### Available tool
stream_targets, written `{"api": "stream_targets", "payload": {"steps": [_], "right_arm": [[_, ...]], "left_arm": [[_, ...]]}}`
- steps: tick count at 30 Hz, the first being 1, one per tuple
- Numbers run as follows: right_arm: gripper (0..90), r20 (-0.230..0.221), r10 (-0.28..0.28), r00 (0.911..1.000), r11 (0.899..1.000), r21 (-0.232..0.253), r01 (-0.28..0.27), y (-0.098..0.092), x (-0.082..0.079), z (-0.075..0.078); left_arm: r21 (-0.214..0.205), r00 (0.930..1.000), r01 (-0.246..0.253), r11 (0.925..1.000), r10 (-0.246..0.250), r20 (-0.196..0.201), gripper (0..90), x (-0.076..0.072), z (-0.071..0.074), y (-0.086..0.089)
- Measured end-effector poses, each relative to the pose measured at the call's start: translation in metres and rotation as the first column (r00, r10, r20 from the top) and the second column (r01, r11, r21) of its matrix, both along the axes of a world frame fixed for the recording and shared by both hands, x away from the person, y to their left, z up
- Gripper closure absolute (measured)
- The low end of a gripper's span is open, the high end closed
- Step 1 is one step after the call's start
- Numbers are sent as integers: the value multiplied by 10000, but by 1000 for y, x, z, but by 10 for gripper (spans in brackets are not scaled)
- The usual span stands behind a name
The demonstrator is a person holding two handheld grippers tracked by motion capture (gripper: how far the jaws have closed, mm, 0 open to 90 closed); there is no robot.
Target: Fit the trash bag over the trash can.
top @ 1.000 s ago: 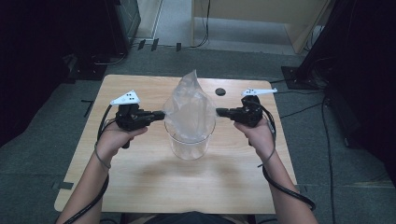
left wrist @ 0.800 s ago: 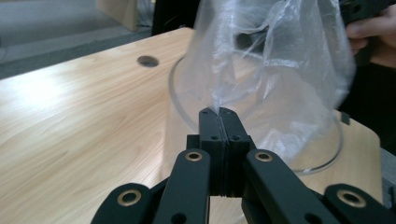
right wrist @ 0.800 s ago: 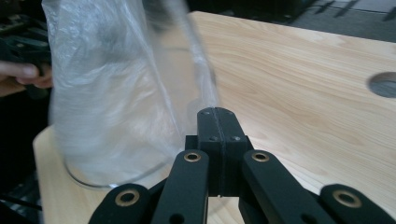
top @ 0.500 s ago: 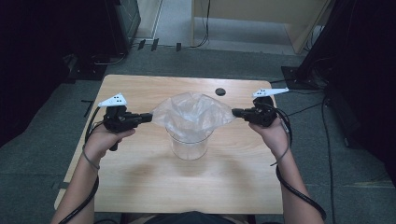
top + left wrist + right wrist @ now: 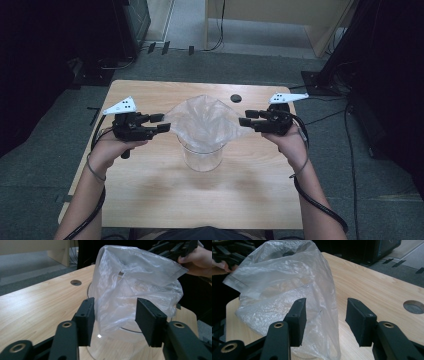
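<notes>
Two hands hold the left gripper (image 5: 162,122) and right gripper (image 5: 245,121) level, jaws just opened apart, flanking the plastic bag (image 5: 202,122) in a beaker (image 5: 201,157).

Left gripper (image 5: 161,122) and right gripper (image 5: 246,121): black bodies, flat rectangular black jaw pads, brass-ringed pivot screws, pale three-cornered top plates with dark dots, black trailing cables. Forearms bare; thin band on each wrist.

Light wooden table (image 5: 150,195) with round cable hole (image 5: 235,98), grey carpet floor (image 5: 45,165), dark equipment stands (image 5: 320,82).
</notes>
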State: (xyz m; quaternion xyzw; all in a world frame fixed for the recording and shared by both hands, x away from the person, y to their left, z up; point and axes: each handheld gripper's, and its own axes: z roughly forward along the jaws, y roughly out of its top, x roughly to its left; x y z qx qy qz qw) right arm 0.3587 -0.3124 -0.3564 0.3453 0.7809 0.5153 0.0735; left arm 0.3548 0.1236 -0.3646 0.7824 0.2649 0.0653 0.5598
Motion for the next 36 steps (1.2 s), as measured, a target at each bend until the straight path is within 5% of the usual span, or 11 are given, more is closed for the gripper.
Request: {"api": "stream_targets", "payload": {"steps": [8,13,18,26,30,32,36], "right_arm": [[501,234,259,9994,9993,-258,-253,13,8,3],[560,530,646,9965,9969,-474,-621,22,16,7],[565,691,836,9941,9957,-463,-805,28,24,9],[539,963,1042,9899,9927,-713,-976,39,32,8],[689,863,952,9917,9938,-662,-897,41,35,6],[753,546,671,9963,9975,-273,-657,42,36,6],[860,262,395,9989,9992,-23,-394,45,41,7]], "left_arm": [[388,9996,-188,9991,180,201,460,11,1,-8],[320,9991,-251,9992,240,346,533,21,2,-16],[1078,9975,-275,9938,202,677,514,30,3,-27],[1081,9976,-97,9941,22,695,540,43,0,-35],[515,9951,-407,9978,359,918,625,48,0,-33],[295,9939,-523,9982,492,985,686,50,1,-32],[272,9935,-763,9967,737,862,825,53,1,-34]]}}
